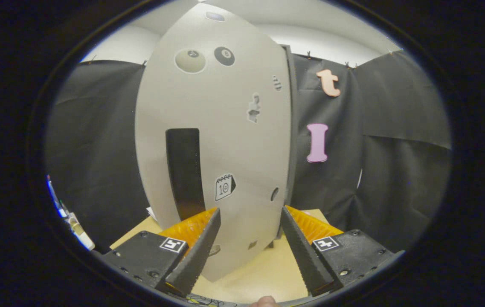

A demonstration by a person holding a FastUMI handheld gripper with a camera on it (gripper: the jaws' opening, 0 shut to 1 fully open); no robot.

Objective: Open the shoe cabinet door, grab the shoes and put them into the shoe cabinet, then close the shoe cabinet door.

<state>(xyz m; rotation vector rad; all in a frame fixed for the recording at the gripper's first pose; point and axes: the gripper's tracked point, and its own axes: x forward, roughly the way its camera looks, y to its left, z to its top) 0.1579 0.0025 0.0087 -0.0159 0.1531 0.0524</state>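
Note:
A tall pale grey shoe cabinet door [221, 128] stands upright just ahead of my fingers, dotted with small stickers. A long dark vertical handle slot [184, 170] is cut into it, right above my left fingertip. The door's right edge meets the dark cabinet frame [292, 128], so the door looks shut or nearly so. My gripper [251, 217] is open, its fingers spread wide in front of the door's lower part with nothing between them. No shoes are in sight.
The cabinet stands on a light wooden tabletop [263, 273]. Black cloth walls [396, 170] hang behind and on both sides. A fingertip [263, 302] shows below my fingers. Some small objects [71, 221] lie at the far left.

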